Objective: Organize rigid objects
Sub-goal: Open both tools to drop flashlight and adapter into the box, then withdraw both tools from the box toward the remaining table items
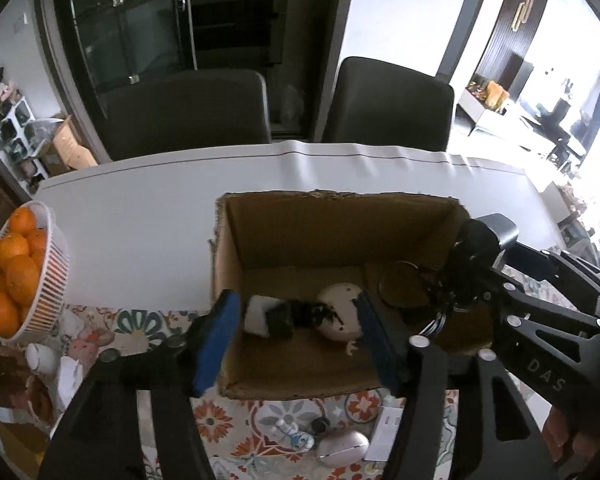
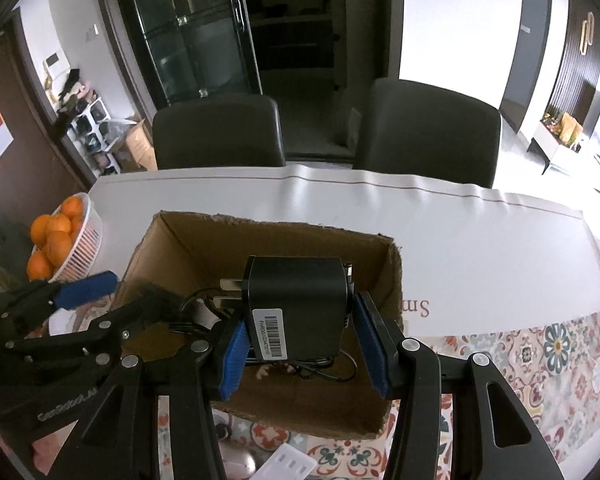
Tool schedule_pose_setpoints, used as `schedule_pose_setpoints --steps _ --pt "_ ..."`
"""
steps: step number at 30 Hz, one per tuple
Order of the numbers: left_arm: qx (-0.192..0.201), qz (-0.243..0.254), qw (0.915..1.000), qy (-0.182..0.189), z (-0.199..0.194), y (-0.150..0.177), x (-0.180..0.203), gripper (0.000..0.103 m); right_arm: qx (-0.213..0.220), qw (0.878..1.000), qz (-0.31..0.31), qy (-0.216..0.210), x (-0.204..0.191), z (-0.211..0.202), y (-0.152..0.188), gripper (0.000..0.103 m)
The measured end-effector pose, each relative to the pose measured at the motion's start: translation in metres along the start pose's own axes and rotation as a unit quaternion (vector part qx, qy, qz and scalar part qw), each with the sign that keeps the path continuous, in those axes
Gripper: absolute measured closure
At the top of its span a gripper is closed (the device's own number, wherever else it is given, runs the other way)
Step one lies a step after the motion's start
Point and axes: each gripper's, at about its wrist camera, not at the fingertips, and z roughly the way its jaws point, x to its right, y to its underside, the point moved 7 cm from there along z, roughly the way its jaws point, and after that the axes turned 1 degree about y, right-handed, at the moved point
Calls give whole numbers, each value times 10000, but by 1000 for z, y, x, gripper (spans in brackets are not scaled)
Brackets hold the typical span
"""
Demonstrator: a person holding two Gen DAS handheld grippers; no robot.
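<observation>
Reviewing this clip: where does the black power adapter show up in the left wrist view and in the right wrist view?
Left wrist view: the black power adapter is at right of centre, over the cardboard box's right wall, held by the right gripper.
Right wrist view: the adapter fills the centre, clamped between the blue pads, above the box.
Shared landmark: the white basket of oranges at left in both.

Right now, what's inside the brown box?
Inside the cardboard box lie a white egg-shaped toy, a white block with a black part and black cables. Its near-right corner is hidden.
</observation>
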Motion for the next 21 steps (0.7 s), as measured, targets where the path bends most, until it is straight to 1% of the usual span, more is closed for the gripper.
schedule_pose_setpoints --steps 1,2,4,6,7,8,13,17,19,21 --pt "31 -7 10000 -88 -2 1 -2 38 -10 10000 -34 11 -1 1 1 53" --pt "47 -17 9999 -165 -3 1 -5 32 -19 10000 -49 21 -2 2 1 53" --pt "137 -87 9991 -383 -9 3 -11 27 -77 10000 -43 -15 -3 5 2 52" --pt "255 -136 9980 -562 -14 4 -19 23 -111 9999 -80 -29 -5 6 2 49" --pt "305 -159 9972 -670 -17 4 -22 18 -57 9999 -113 13 -6 5 2 48" --pt "356 -174 9962 -773 -20 4 -24 15 -13 9999 -141 70 -6 3 1 46" --pt "582 -153 9917 -1136 -39 11 -29 8 168 9990 -110 409 -2 -14 4 44" --pt "736 -143 9889 -1279 -55 18 -30 2 417 9975 -61 561 1 -34 10 38" --pt "799 -133 9877 -1334 -63 22 -28 0 516 9967 -64 619 1 -44 15 37" --pt "821 -122 9880 -1300 -71 28 -26 0 544 9965 -43 640 2 -51 20 36"
